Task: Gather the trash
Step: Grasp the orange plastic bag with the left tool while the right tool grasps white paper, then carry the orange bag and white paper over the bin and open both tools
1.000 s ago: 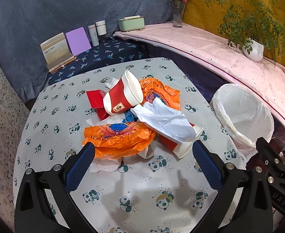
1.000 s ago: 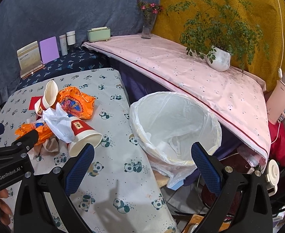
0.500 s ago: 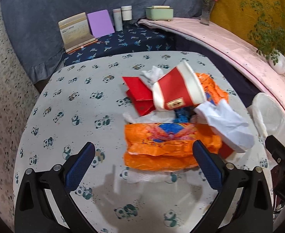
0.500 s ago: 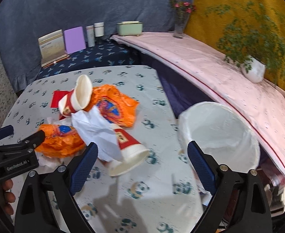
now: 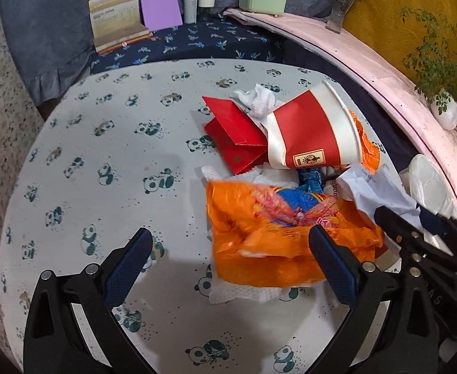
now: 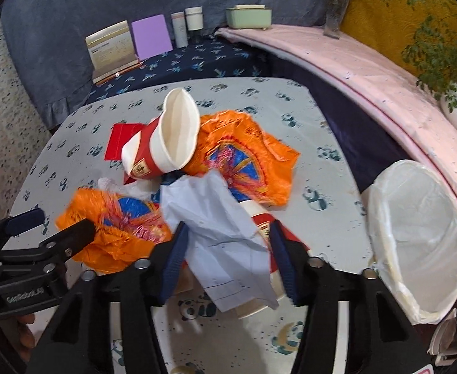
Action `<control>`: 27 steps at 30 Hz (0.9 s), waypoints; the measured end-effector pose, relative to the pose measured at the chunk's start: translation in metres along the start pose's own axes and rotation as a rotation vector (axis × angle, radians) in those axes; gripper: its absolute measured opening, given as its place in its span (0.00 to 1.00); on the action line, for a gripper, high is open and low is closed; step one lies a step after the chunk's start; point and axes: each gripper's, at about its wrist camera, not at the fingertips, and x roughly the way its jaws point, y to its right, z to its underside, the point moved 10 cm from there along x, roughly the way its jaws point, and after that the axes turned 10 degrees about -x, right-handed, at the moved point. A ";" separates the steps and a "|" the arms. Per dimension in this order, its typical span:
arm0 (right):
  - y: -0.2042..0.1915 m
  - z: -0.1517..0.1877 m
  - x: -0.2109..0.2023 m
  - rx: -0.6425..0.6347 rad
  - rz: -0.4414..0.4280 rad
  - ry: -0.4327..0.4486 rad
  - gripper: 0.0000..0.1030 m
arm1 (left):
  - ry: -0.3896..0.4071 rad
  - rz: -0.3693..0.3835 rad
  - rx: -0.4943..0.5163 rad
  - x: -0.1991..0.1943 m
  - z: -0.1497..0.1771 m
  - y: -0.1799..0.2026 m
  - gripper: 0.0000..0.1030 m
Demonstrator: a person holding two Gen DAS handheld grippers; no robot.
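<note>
Left wrist view: left hand-held gripper (image 5: 230, 263) open, empty, near orange wrapper (image 5: 278, 233); pile uncollected on counter (image 5: 110, 143).
Right wrist view: right hand-held gripper (image 6: 228, 257) closing around crumpled paper (image 6: 222, 233); lined bin (image 6: 421, 237) beside pile, apparently empty.

The left tongs (image 5: 228, 261) are held wide open above the panda-print desk (image 5: 103, 162); a crumpled orange plastic wrapper (image 5: 275, 230) is seen between and beyond the blue pads, a red-and-white paper cup (image 5: 312, 134) farther ahead.

Mostly buried under crumpled white paper (image 6: 225, 233): second paper cup (image 6: 261, 218). Blurred: near orange wrapper (image 5: 278, 233).
</note>
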 end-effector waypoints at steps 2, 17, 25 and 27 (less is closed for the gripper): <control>-0.003 0.002 0.001 0.002 -0.014 -0.003 0.32 | -0.016 0.012 -0.017 0.006 0.000 0.001 0.93; 0.006 -0.008 -0.031 0.024 -0.035 0.066 0.07 | -0.069 0.129 -0.009 0.011 0.001 0.025 0.40; 0.025 -0.019 -0.057 0.053 -0.003 0.127 0.07 | -0.079 0.116 -0.056 0.011 -0.003 0.027 0.73; 0.028 -0.019 -0.060 0.059 -0.001 0.132 0.07 | -0.085 0.105 -0.062 0.018 -0.005 0.028 0.71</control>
